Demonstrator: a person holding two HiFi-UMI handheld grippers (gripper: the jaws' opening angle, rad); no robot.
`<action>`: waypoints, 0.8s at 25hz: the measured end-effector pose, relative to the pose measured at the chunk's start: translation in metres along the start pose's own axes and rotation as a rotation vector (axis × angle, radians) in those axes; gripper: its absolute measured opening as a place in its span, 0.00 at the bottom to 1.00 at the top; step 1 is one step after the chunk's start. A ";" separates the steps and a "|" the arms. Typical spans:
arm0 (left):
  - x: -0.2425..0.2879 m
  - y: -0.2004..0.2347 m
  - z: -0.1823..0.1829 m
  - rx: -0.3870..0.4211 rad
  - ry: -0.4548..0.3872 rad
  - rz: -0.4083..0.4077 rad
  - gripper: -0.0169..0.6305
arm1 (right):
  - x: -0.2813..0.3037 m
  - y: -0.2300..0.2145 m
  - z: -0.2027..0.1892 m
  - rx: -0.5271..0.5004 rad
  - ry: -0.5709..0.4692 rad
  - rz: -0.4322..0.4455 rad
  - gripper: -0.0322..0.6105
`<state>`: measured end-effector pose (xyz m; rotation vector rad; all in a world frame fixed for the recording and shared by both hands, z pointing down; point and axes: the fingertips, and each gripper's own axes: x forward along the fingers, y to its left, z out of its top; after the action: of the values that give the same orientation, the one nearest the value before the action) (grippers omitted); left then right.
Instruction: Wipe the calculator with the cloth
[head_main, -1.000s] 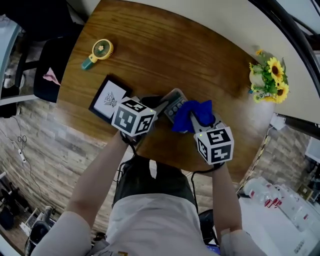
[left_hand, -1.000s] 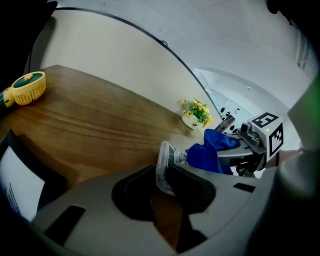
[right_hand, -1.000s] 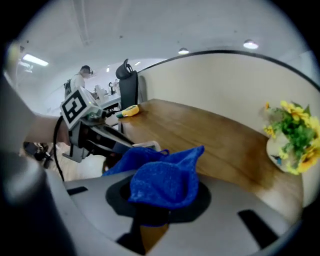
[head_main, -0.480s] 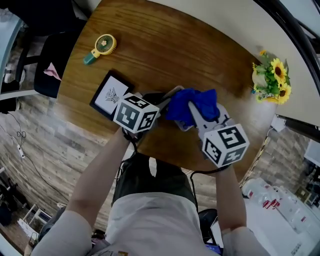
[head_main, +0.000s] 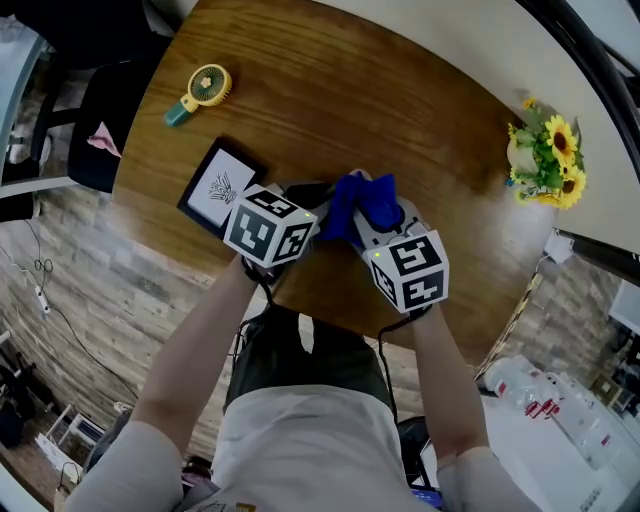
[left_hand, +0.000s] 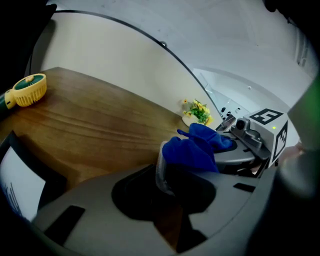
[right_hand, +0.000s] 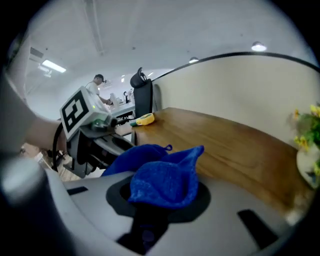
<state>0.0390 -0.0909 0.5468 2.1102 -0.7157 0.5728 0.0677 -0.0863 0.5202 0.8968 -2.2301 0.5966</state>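
Observation:
The blue cloth (head_main: 362, 203) is bunched over the calculator near the table's front edge. My right gripper (head_main: 366, 226) is shut on the cloth (right_hand: 165, 176), which fills its jaws and drapes forward. My left gripper (head_main: 318, 214) comes in from the left and is shut on the calculator (left_hand: 160, 171), of which only a pale edge shows between the jaws. The cloth (left_hand: 196, 149) lies right on top of that edge. In the head view the cloth and the two grippers hide the calculator.
On the wooden table (head_main: 330, 90) a black-framed tablet (head_main: 215, 188) lies left of my left gripper, and a yellow hand fan (head_main: 200, 90) sits further back left. A pot of sunflowers (head_main: 545, 150) stands at the far right. The table's front edge runs just under both grippers.
My right gripper has slid left with the cloth, which now covers the calculator keys that showed a second ago. The left gripper has stayed where it was.

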 end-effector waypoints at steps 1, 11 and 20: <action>0.000 0.000 0.000 -0.001 -0.001 -0.001 0.16 | 0.000 -0.001 -0.001 -0.041 0.015 -0.002 0.20; 0.000 0.000 0.002 0.001 -0.008 -0.002 0.16 | -0.010 -0.043 0.002 0.028 0.022 -0.115 0.20; -0.001 -0.001 -0.001 0.009 -0.007 0.010 0.17 | -0.066 -0.134 -0.025 0.210 0.032 -0.353 0.19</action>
<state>0.0389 -0.0897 0.5464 2.1190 -0.7293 0.5752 0.2122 -0.1317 0.5123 1.3410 -1.9404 0.6769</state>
